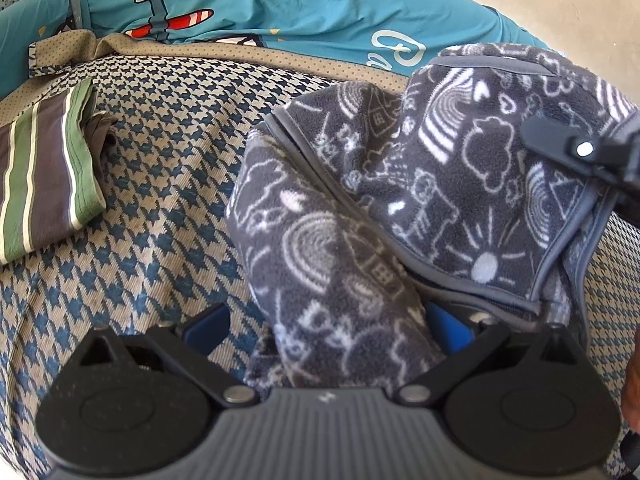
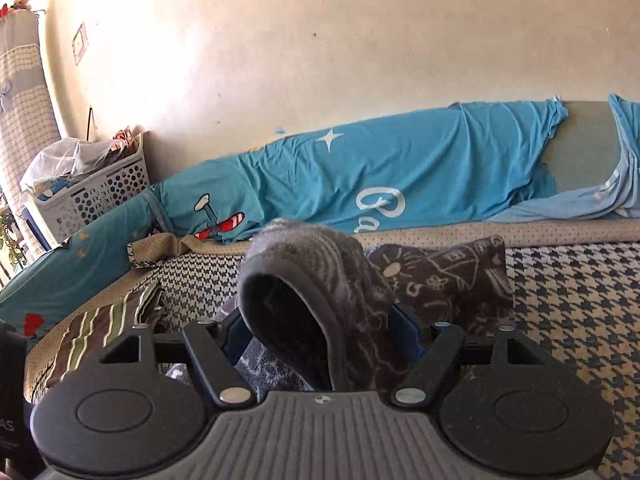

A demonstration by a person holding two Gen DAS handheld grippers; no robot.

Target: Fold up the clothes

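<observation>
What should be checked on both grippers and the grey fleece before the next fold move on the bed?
1. Left gripper grips the grey fleece: cannot tell. Cloth runs between its fingers and hides the pads.
2. Right gripper grips the fleece: cannot tell. A hemmed edge lies between the fingers, one blue pad partly shows.
3. Fleece flat enough to fold: not ok. It is bunched and draped in layers.
4. Landing space on the checked bed cover: ok, bare cloth left of the fleece.
5. Striped garment apart from the fleece: ok, a gap of cover lies between.
6. Grippers apart from each other: ok in the left view.
</observation>
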